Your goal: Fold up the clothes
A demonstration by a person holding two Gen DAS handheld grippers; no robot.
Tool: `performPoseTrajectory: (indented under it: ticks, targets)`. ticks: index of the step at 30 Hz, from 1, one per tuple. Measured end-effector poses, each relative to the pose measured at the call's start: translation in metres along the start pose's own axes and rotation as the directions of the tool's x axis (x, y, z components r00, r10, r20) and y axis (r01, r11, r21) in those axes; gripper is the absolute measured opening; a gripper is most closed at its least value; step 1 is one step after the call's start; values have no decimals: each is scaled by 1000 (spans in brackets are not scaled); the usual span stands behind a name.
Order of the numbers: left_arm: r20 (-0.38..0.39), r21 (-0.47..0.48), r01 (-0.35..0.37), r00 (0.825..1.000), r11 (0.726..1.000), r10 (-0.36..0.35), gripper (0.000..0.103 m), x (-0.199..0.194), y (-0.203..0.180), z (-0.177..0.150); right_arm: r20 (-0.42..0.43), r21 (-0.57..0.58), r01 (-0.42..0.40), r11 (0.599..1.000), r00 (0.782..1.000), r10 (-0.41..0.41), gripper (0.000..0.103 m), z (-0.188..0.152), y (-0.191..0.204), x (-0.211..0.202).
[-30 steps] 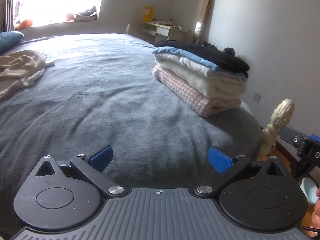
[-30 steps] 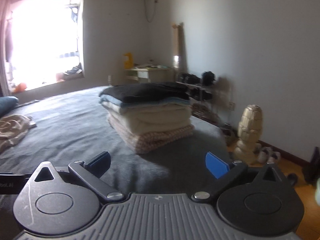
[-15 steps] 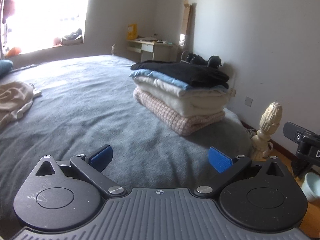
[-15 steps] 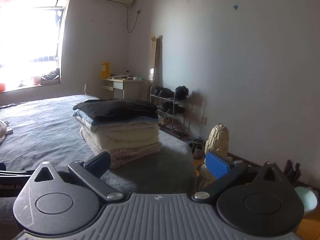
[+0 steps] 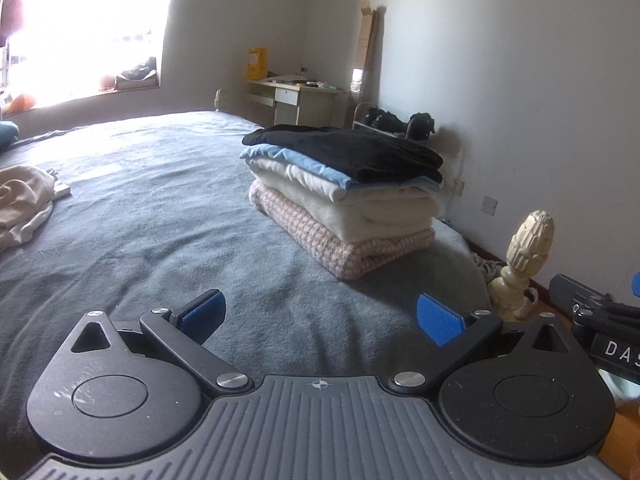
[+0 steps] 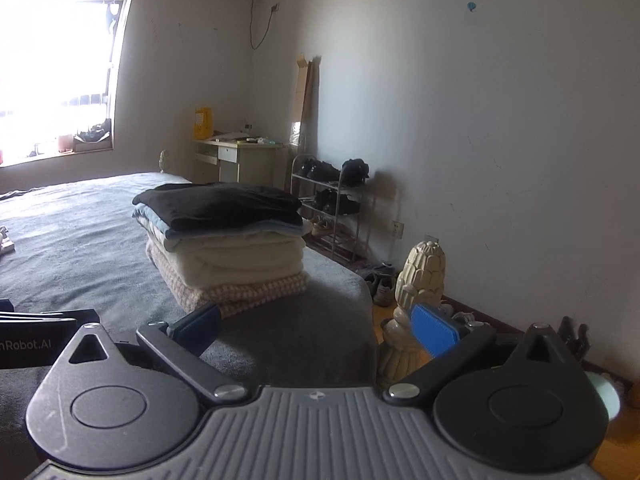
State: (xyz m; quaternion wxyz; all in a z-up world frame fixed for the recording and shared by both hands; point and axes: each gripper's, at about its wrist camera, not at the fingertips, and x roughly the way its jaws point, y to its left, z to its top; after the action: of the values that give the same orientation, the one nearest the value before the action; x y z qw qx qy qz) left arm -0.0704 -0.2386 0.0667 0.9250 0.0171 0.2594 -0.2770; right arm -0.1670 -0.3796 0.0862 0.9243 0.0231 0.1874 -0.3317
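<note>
Grey-blanketed bed (image 5: 152, 216) bearing a stack of folded clothes (image 5: 348, 196) near its right edge, black garment (image 5: 352, 150) uppermost; crumpled beige garment (image 5: 22, 204) at far left. Left gripper (image 5: 320, 314) and right gripper (image 6: 316, 326): fingers spread wide, grasping nothing, well short of the stack.

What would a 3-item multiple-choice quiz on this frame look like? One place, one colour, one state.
1. Where is the unfolded beige garment? A) on the stack B) far left of the bed C) on the floor
2. Top item on the folded stack? A) black B) pink C) cream
3. The left gripper and right gripper are: A) both shut on cloth B) both open, holding nothing C) one shut

Answers: 1 B, it lies crumpled on the grey bed, apart from the stack. 2 A, black tops blue, cream, pink. 3 B, blue pads spread, nothing between.
</note>
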Motion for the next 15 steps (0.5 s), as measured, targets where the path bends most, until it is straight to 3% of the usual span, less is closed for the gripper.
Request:
performPoseTrajectory:
  ticks: [15]
  targets:
    - [4, 22, -19, 1000, 1000, 18, 103, -1, -4, -1, -46, -4, -5, 1000, 999, 5, 103, -11, -1, 7]
